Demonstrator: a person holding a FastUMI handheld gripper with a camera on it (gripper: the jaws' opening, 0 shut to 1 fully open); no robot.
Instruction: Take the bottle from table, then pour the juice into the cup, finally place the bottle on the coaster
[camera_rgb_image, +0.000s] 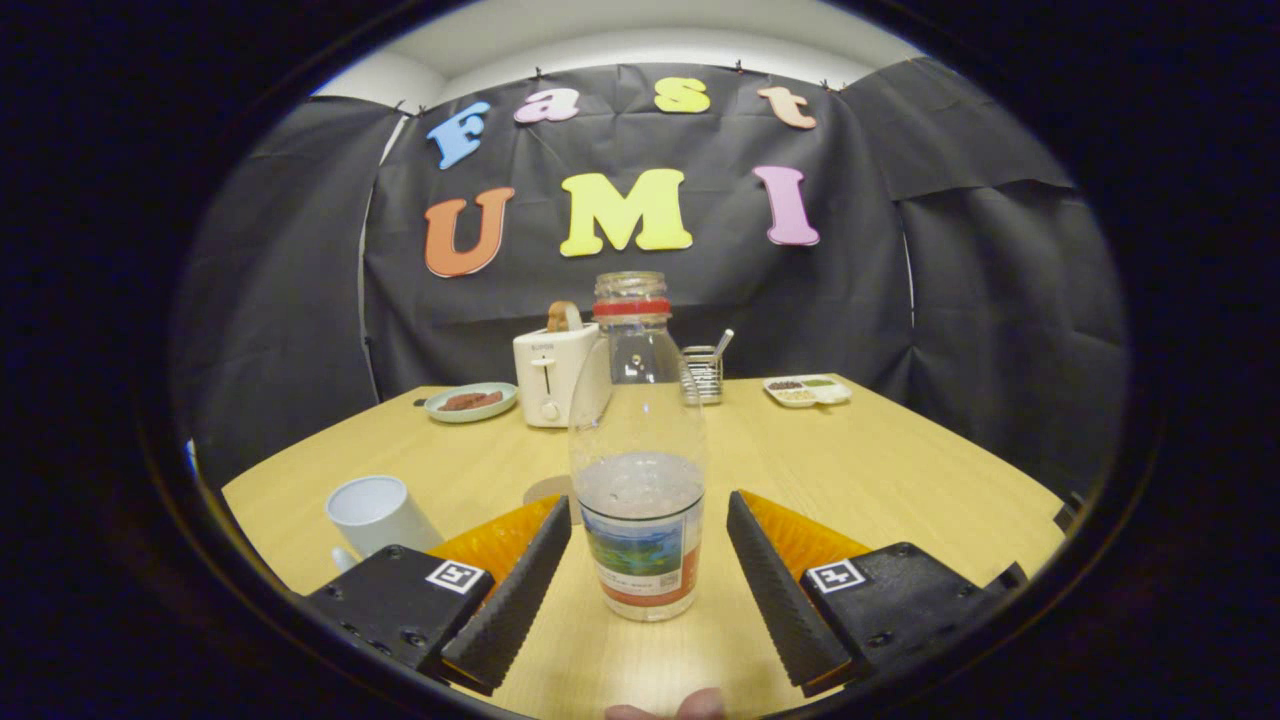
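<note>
Wooden desk (880, 470), light top. Directly on it: upright clear bottle (637, 470) standing between gripper (648, 525) jaws, jaws apart, not touching; white cup (378, 515) left; coaster (548, 490) behind bottle. Far edge: plate (470, 402), toaster (552, 375), wire holder (704, 373), divided tray (807, 390).

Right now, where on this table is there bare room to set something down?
Bare table runs wide beyond the right finger, up to the compartment dish. Another patch lies between the cup and the plate. Crowded: the bottle stands between the open tool's fingers, untouched, with the toaster and wire holder behind.
</note>
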